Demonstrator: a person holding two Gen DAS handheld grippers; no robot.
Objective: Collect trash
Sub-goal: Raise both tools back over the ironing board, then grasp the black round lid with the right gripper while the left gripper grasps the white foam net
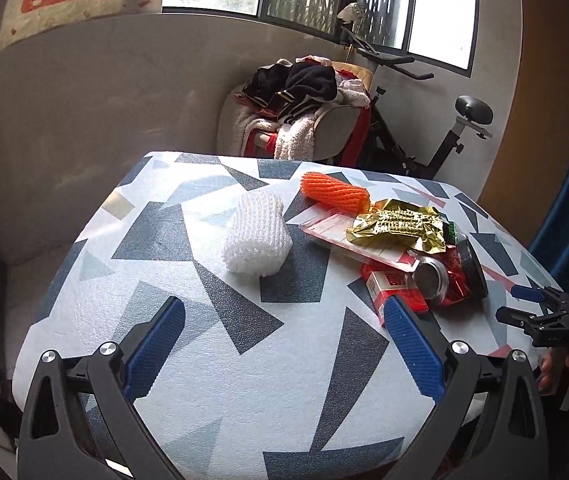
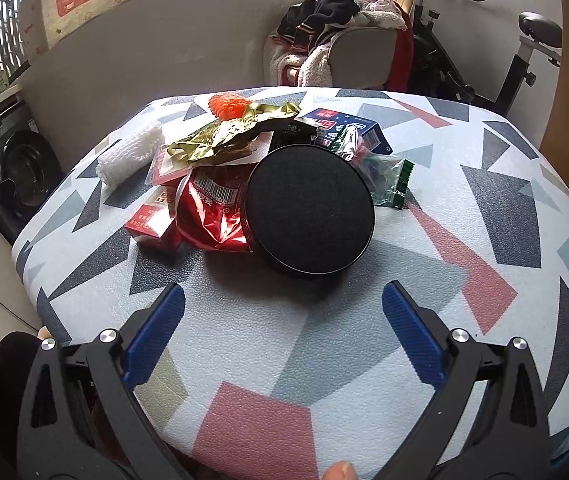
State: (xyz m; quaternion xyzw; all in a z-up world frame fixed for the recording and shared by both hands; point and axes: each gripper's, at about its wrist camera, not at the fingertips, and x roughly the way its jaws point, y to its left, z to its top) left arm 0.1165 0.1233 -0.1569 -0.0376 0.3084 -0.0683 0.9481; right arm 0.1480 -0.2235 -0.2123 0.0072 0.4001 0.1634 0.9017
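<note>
Your left hand-held gripper (image 1: 284, 344) hangs over the near part of the desk (image 1: 188, 408), its blue fingers (image 1: 156, 344) spread wide with nothing between them. Ahead of it and a little to the left lies the white foam net (image 1: 258, 236), standing apart from the rest of the trash. Ahead and to the right is the main heap: the orange foam net (image 1: 334, 193) farthest off, the gold foil wrapper (image 1: 398, 226) resting on a flat clear-and-red package (image 1: 348, 240), and nearest the right finger a red carton (image 1: 398, 290), which sits just beyond that fingertip. Whether they touch cannot be told.

Your right hand-held gripper (image 2: 283, 342) is likewise spread and empty above the desk (image 2: 484, 260). Straight ahead of it, close to the fingertips but not between them, sits the black round tin (image 2: 310, 210), tilted so its flat face looks back toward you. Pressed against the tin's left side is the red foil bag (image 2: 210, 216), with the red carton (image 2: 152, 220) just left of that. Beyond the bag lies the gold foil wrapper (image 2: 236, 132), the orange foam net (image 2: 228, 106) behind it, and the white foam net (image 2: 132, 156) far left. To the right of the tin lies a green-edged clear wrapper (image 2: 384, 176), and behind it a blue box (image 2: 344, 124).
</note>
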